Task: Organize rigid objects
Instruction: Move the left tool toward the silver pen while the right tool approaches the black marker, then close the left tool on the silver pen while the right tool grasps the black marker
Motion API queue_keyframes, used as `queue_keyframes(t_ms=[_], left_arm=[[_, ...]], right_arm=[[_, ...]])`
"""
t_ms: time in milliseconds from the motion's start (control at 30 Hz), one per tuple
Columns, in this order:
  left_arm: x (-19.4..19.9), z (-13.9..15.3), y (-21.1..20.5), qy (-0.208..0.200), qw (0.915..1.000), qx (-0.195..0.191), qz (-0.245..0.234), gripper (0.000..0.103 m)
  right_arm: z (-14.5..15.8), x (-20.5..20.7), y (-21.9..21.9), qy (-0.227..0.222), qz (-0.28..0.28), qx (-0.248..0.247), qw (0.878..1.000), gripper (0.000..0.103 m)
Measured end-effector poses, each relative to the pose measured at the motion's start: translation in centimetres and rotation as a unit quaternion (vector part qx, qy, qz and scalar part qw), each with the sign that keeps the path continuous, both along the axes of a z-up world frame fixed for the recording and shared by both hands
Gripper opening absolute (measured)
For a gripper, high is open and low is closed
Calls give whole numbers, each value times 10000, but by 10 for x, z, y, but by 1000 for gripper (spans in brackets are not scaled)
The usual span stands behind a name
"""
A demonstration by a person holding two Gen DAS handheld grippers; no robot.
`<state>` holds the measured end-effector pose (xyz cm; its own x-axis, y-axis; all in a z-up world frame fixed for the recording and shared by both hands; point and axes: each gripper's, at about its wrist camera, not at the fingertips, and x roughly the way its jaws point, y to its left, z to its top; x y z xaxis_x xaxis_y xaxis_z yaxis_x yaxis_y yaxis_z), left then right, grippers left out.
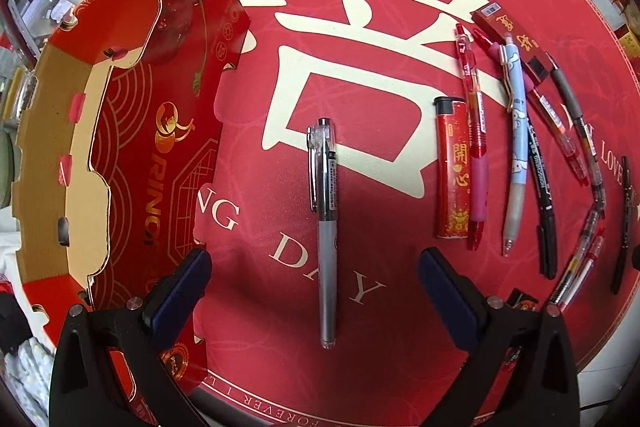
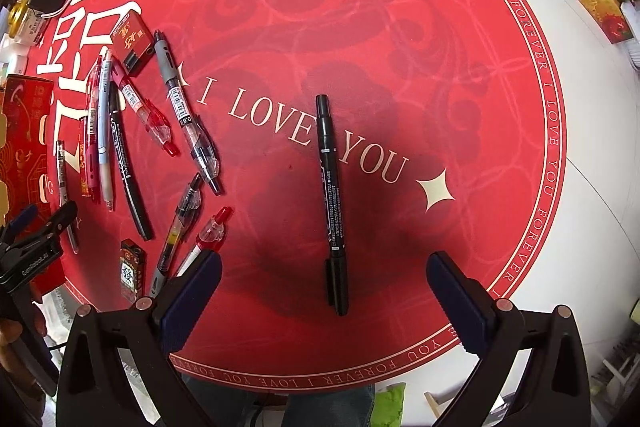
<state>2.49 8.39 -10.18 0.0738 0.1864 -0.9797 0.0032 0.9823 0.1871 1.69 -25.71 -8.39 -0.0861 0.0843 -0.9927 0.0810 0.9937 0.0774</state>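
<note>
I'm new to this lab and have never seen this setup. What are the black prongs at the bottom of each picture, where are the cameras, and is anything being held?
The prongs are hand-held two-finger grippers; a person carries one in each hand. Each picture comes from a fisheye camera on a gripper, looking along its fingers. The left gripper is open above a clear grey-capped pen, beside a red cardboard box. The right gripper is open above a black marker pen. Both pens lie on a round red printed mat, with more pens and a red lighter. Nothing is held.
</note>
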Motion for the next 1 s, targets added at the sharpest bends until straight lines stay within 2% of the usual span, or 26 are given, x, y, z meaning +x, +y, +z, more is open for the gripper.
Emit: queue_keyframes(t_ms=[367, 667, 767, 867, 933, 1000], left_arm=[[-12, -3, -19, -265, 9991, 321, -113, 103], [-7, -11, -35, -516, 9975, 366, -320, 103], [-15, -11, -29, -601, 9981, 150, -66, 103], [-19, -14, -21, -569, 9980, -119, 256, 103], [-21, -18, -13, -476, 9962, -431, 597, 103], [-23, -24, -2, -338, 9909, -862, 975, 103]], right_arm=[[-19, 5, -3, -18, 29, -166, 9999, 103], [-42, 16, -9, 11, 99, -199, 9998, 103], [-56, 21, -8, 59, 197, -333, 9992, 103], [-63, 19, -9, 17, 115, -256, 9996, 103], [-65, 18, -10, -10, 130, -257, 9996, 103], [-67, 17, -11, -51, 127, -259, 9996, 103]])
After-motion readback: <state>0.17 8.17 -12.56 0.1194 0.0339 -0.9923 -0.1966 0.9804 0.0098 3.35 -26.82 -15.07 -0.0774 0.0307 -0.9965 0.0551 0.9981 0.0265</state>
